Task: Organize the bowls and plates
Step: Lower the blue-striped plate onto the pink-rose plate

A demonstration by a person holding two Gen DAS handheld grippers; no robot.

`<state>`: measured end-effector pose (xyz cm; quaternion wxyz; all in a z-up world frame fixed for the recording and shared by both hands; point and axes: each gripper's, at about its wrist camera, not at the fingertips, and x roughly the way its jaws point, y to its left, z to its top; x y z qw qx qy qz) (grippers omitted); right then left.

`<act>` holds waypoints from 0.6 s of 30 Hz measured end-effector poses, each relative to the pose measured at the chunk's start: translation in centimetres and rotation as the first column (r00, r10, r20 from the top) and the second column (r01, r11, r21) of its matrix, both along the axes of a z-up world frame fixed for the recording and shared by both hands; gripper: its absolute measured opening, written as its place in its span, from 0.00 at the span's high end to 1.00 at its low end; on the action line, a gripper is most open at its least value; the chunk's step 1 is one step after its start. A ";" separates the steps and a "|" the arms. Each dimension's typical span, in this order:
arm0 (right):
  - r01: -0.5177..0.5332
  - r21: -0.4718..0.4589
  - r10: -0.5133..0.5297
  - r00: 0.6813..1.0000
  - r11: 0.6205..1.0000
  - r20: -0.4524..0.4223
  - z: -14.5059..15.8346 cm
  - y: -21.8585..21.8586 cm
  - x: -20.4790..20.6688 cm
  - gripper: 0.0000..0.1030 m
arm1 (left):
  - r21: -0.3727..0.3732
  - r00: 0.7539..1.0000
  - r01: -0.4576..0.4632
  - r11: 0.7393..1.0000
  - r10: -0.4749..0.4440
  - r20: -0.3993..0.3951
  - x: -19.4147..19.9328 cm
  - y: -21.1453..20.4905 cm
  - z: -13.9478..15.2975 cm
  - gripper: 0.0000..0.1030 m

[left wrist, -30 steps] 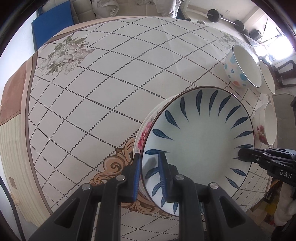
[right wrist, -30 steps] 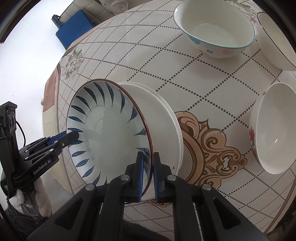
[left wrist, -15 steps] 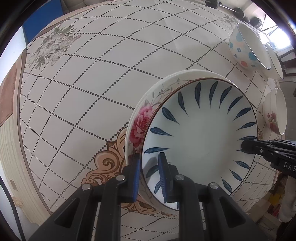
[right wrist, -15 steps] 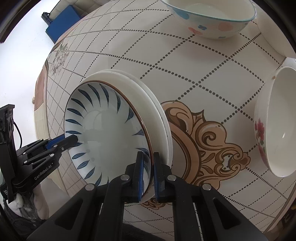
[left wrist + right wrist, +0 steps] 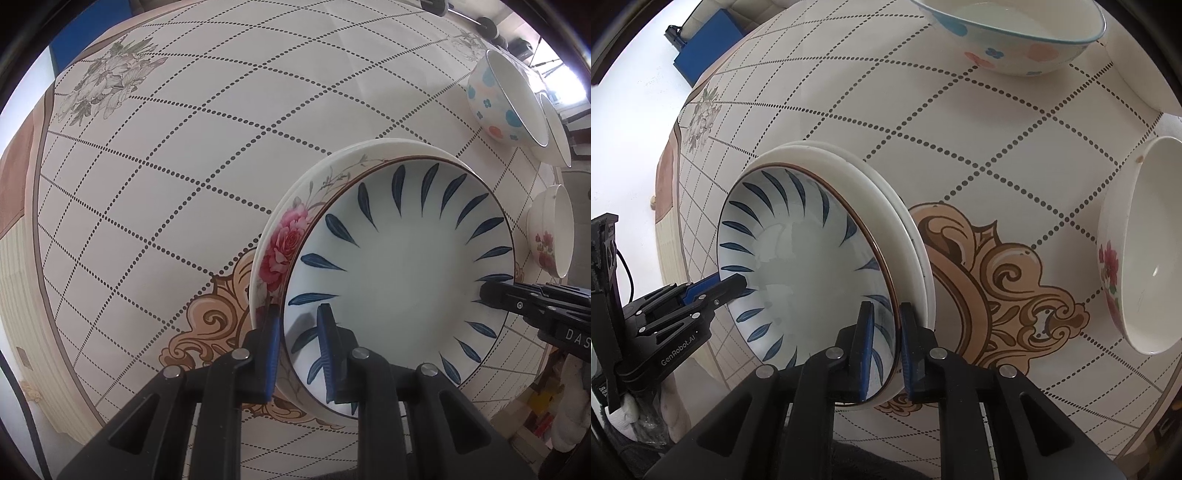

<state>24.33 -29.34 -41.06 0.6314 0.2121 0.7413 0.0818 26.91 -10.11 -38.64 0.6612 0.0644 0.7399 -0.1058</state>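
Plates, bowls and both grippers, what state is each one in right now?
Blue leaf plate: gripped at opposite rims, nested in the plates below.
Rose plate: under it, on the table.
Left gripper: shut on the rim.
Right gripper: shut on the rim.
Dotted bowl: upright, empty.
Rose bowl: upright, empty.

Rose plate (image 5: pixel 284 243) mostly hidden beneath the blue-leaf plate (image 5: pixel 402 266); plain bowl (image 5: pixel 554 129) largely behind the dotted bowl (image 5: pixel 498 107), dotted bowl's far rim cut off in right wrist view
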 end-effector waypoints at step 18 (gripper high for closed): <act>0.044 0.087 -0.045 0.999 0.995 0.009 2.1 -0.4 0.0 0.21 | 0.011 0.998 -0.042 0.999 0.042 0.048 -0.5 1.5 2.1 0.52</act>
